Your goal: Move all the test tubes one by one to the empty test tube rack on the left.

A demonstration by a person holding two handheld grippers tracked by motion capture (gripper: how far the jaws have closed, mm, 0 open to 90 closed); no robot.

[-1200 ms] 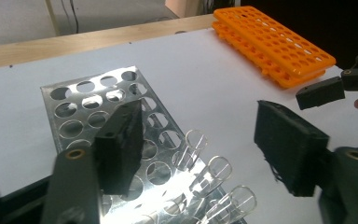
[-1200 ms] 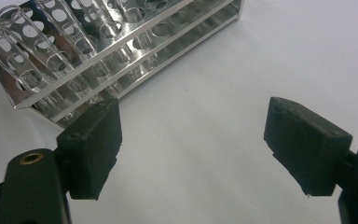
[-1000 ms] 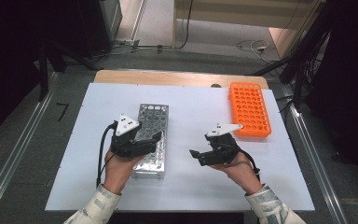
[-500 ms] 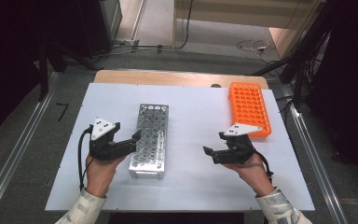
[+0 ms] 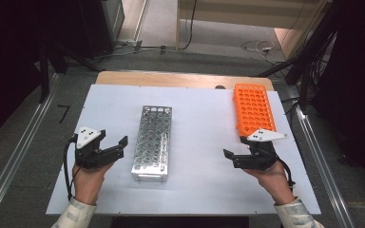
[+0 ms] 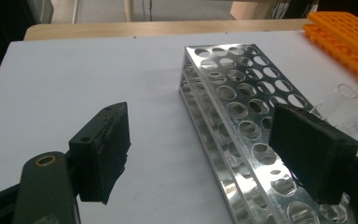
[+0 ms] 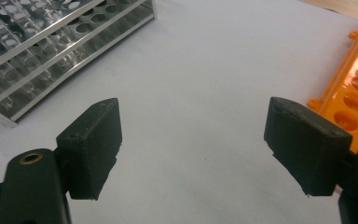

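left gripper (image 5: 116,146) near counter's (image 5: 199,114) left edge, fingers spread, nothing between | metal rack (image 5: 153,142) just right of it, mid-counter | right gripper (image 5: 230,156) by right edge, fingers spread, empty | orange rack (image 5: 253,109) at far right corner

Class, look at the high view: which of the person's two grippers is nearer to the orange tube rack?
Right. The right gripper sits just below the orange rack, near its closest end. The left gripper is far across the table, beyond the metal rack.
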